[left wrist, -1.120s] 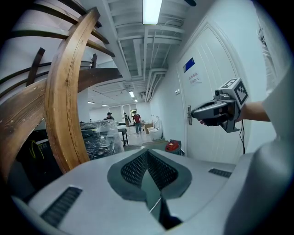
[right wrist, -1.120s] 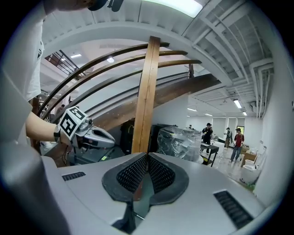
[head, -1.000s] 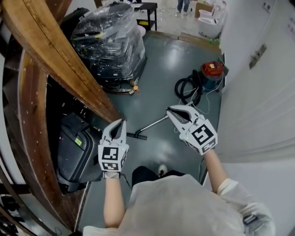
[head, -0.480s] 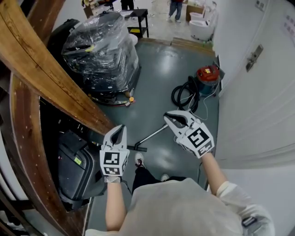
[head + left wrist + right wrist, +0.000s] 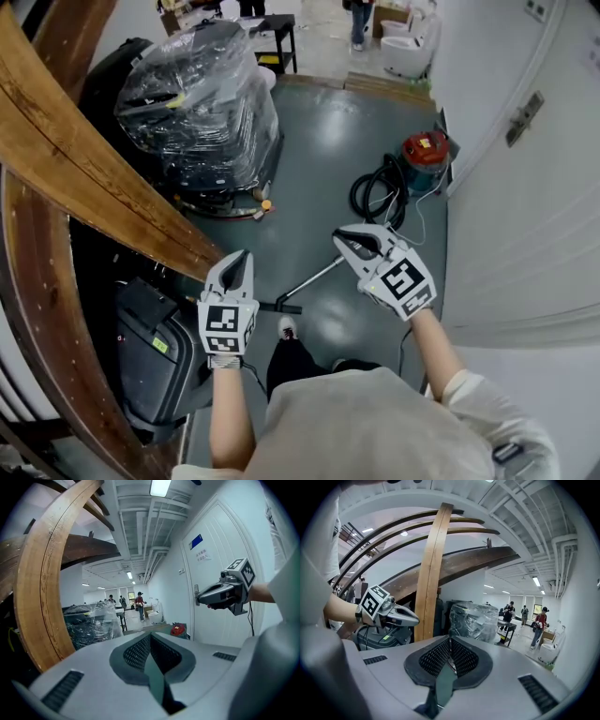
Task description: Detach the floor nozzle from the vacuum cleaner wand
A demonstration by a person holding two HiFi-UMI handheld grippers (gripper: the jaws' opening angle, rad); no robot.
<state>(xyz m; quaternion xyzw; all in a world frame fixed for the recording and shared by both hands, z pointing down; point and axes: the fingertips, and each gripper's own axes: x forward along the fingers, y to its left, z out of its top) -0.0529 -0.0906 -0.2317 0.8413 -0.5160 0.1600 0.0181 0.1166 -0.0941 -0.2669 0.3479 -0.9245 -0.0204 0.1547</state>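
Both jaws pressed together, nothing between: our left gripper (image 5: 243, 255) and right gripper (image 5: 339, 234) hover mid-frame. Vs a sec ago we've stepped fwd; the thin silver vacuum wand (image 5: 314, 279) w/ its flat black floor nozzle (image 5: 281, 307) now lies on the grey floor (image 5: 319, 150) between them, lower centre, by our shoe (image 5: 286, 327). Not touched yet: approach stage, jaws must open first.

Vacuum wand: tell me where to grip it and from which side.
Grip the wand on its bare silver tube just above the floor nozzle, coming down from above with the jaws across it. It is thin and straight, and looks to lie low and uncovered. The right gripper is shut and must open first.
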